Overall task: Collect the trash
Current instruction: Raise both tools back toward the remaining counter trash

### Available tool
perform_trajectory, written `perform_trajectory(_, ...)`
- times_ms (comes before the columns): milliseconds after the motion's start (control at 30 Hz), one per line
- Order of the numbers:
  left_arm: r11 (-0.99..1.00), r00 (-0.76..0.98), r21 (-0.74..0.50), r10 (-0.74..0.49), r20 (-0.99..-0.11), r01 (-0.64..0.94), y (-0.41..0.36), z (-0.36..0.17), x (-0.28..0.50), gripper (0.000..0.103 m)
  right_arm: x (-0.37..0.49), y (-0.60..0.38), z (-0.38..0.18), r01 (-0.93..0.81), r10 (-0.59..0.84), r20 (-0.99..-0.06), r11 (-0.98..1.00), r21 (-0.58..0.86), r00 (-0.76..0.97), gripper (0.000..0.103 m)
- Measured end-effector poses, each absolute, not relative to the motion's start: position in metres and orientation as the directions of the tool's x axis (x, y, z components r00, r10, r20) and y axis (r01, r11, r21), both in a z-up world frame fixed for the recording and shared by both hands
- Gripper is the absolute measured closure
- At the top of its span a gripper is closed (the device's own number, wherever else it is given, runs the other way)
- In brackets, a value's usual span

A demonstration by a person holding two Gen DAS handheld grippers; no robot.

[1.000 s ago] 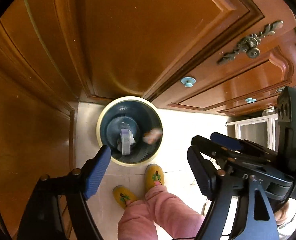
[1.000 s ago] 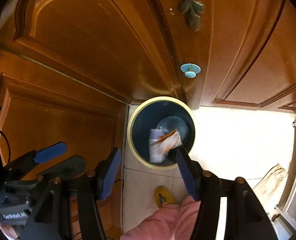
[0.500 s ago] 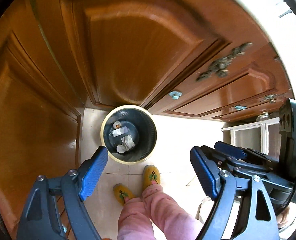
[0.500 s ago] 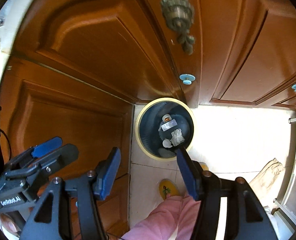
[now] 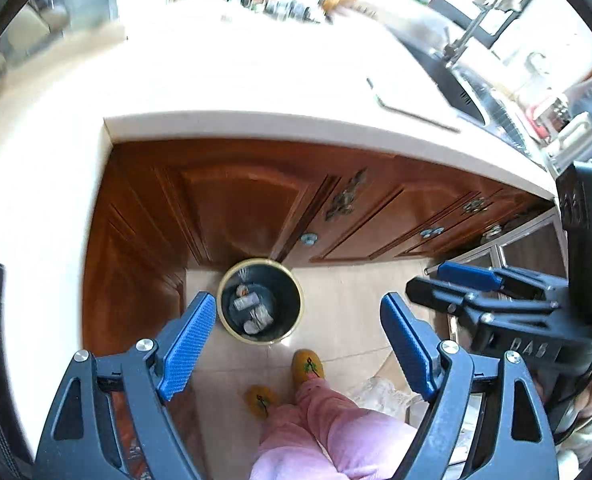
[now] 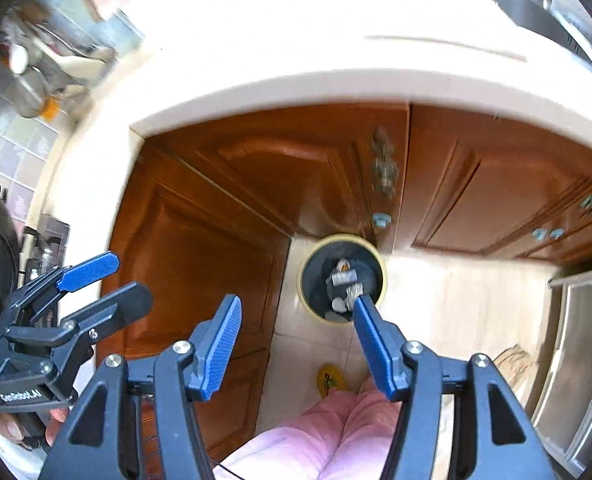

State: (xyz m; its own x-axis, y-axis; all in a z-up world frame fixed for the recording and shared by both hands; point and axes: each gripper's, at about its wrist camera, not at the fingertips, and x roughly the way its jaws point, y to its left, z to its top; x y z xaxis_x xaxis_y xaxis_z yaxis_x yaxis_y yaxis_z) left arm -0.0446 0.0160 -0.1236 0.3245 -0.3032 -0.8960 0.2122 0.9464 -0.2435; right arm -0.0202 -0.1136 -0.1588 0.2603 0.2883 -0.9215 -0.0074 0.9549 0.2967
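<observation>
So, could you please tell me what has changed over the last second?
Both grippers rose away from the trash bin, which now looks smaller, with the countertop in view. The left gripper jaws have just been opening, nothing between them. The right gripper stayed open and empty; the trash stayed in the bin.

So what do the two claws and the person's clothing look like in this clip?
Both claws are black frames with silver bolts and blue textured pads: left claw, right claw. The right claw's body, seen from the left wrist, bears a green light and pale raised lettering; the left one's reads "GenRobot.AI". The person wears pink trousers and yellow slippers.
</observation>
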Motion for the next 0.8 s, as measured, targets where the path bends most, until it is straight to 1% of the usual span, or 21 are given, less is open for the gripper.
perform_trajectory(167, 0.945, 0.39, -0.219, -0.303, -0.87, 0.244, 0.024, -0.073, -0.055, 0.02, -0.028, -0.114, -0.106, -0.022, 0.282, -0.894, 0.956, 0.293, 0.348, 0.044)
perform_trajectory(400, 0.942, 0.483, -0.184, -0.303, -0.821, 0.28, 0.033, -0.02, -0.053, 0.019, -0.028, -0.113, -0.058, -0.025, 0.261, -0.848, 0.959, 0.282, 0.461, 0.044)
perform_trajectory(567, 0.945, 0.541, -0.165, -0.299, -0.786, 0.283, 0.035, 0.007, -0.039, 0.016, -0.02, -0.111, -0.029, -0.048, 0.252, -0.818, 0.963, 0.267, 0.517, 0.044)
perform_trajectory(700, 0.946, 0.562, -0.154, -0.295, -0.773, 0.285, 0.032, 0.021, -0.022, 0.016, -0.009, -0.116, -0.015, -0.058, 0.253, -0.796, 0.962, 0.266, 0.55, 0.044)
perform_trajectory(800, 0.948, 0.577, -0.135, -0.286, -0.765, 0.289, 0.025, 0.026, -0.005, 0.016, 0.007, -0.12, -0.01, -0.064, 0.252, -0.785, 0.963, 0.263, 0.566, 0.041)
